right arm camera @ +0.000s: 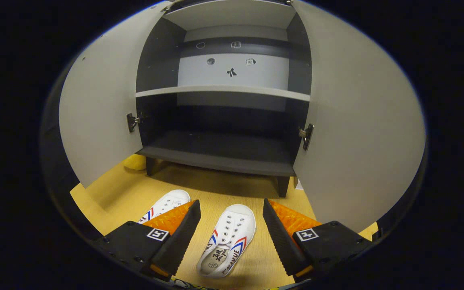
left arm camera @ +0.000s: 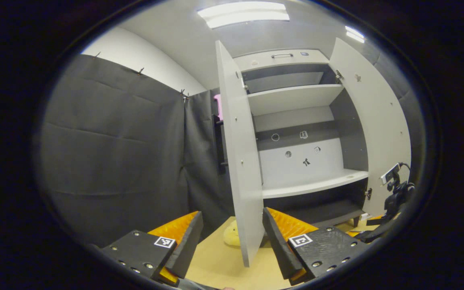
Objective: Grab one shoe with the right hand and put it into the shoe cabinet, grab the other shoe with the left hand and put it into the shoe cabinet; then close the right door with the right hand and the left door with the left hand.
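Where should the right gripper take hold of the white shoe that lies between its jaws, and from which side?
Probably from above, jaws astride the middle of the shoe, pressing its two long sides near the laces. It lies upright, toe toward the cabinet, in line with the open right gripper.

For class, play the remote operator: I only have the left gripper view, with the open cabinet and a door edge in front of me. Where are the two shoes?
Observer: Both shoes lie on the wooden floor before the cabinet; the right shoe sits between the open fingers of the right hand-held gripper.
Operator: Is it gripped?
Observer: No, the fingers stand apart, not touching it.
Operator: And the other shoe?
Observer: The left shoe lies beside it, partly hidden behind a finger.
Operator: Is the bottom shelf free?
Observer: Yes, the dark bottom shelf holds nothing, and both doors stand open.
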